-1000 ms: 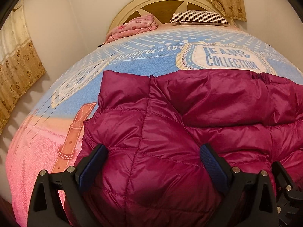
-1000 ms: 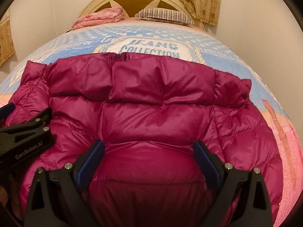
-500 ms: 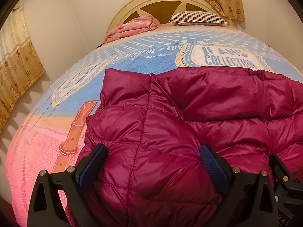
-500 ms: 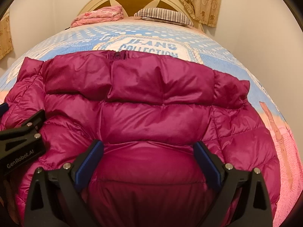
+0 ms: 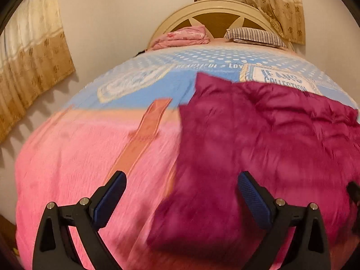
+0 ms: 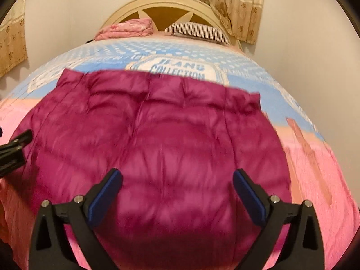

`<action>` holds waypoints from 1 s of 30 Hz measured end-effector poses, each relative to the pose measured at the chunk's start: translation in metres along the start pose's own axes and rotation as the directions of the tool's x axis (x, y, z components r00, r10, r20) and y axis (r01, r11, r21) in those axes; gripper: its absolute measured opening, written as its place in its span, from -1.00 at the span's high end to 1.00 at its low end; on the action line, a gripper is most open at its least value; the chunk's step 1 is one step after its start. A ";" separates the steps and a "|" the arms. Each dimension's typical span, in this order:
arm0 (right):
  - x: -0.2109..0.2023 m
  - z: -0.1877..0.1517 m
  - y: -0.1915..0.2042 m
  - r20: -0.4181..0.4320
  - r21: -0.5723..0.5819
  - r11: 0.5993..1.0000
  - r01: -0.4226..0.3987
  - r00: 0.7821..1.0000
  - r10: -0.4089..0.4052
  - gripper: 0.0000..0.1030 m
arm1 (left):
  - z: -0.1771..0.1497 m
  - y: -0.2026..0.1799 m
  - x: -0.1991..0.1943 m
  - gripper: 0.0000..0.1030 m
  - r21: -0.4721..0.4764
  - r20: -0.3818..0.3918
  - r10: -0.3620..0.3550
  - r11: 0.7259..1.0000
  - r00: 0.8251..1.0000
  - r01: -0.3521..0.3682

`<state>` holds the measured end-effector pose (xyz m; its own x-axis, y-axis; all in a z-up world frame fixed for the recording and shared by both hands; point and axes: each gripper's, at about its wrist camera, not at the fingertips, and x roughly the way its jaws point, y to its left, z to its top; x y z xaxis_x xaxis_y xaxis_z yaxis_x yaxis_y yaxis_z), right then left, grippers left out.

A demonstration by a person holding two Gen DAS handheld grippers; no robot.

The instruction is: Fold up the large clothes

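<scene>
We hold both the left gripper (image 5: 182,187) and right gripper (image 6: 177,184) wide, empty, above the jacket (image 6: 157,135) on the bed (image 6: 315,168).

Warm, dim indoor light is seen in both views. The jacket (image 5: 265,148) and the near bedspread (image 5: 67,157) are smeared by motion blur, while the headboard (image 6: 171,6) beyond the jacket stays sharper. Straight lines are bowed by fisheye distortion, and corners are vignetted black.
</scene>
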<state>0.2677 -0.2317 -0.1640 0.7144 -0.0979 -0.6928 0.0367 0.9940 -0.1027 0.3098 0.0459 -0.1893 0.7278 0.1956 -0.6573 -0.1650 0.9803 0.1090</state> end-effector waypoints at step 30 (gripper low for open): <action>0.014 -0.029 0.037 -0.055 -0.056 0.997 0.047 0.997 -0.050 -1.00 | -0.015 0.046 -0.030 0.88 -0.032 -0.028 -0.247 0.969 0.969 0.246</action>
<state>0.2592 -0.1975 -0.1984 0.6725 -0.1496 -0.7248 0.0311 0.9842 -0.1743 0.2707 0.0851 -0.1756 0.7273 -0.0535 -0.6842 -0.0020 0.9968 -0.0800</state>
